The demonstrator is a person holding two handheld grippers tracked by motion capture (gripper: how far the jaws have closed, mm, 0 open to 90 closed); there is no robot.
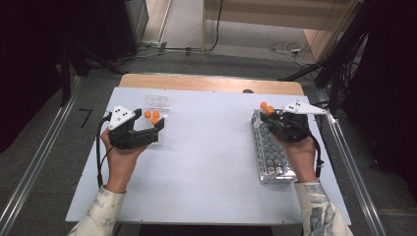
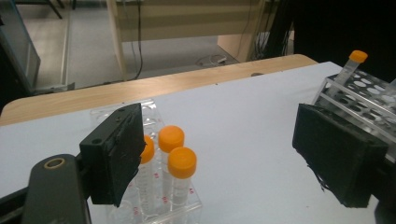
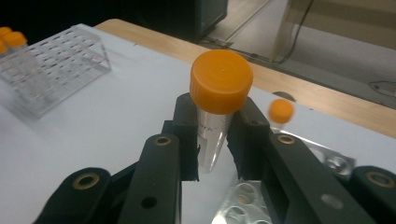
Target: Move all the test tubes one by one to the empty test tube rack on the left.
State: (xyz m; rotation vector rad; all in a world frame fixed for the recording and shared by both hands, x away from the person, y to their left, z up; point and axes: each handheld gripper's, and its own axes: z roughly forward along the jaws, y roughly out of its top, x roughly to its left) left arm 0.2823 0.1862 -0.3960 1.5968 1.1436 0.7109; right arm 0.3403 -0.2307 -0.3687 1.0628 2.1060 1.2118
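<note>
— Tubes with orange caps: how many can be counted?

— Five in all. Three are stood in the small clear rack [image 1: 158, 109] at about ten o'clock on the table [image 1: 206, 162]; they are seen close in the left gripper view as capped tubes [image 2: 181, 173]. One tube [image 3: 218, 108] is clamped between the jaws of the right gripper [image 1: 273, 119], held upright above the far end of the large metal rack [image 1: 271, 157] at three o'clock. One more tube [image 2: 349, 70] is planted, tilted, in that rack's far corner.

— And the left gripper [image 1: 158, 129]?

— It is held with jaws wide apart, nothing pressed between the pads; one jaw is placed just beside the three tubes.

— Racks?

— Two are counted, well apart.

— Surface and room?

— A pale sheet is laid over a wooden tabletop [image 1: 211, 82], whose edge is left bare at twelve o'clock. Grey floor, cables [image 1: 287, 48] and dark stands are seen beyond.
</note>
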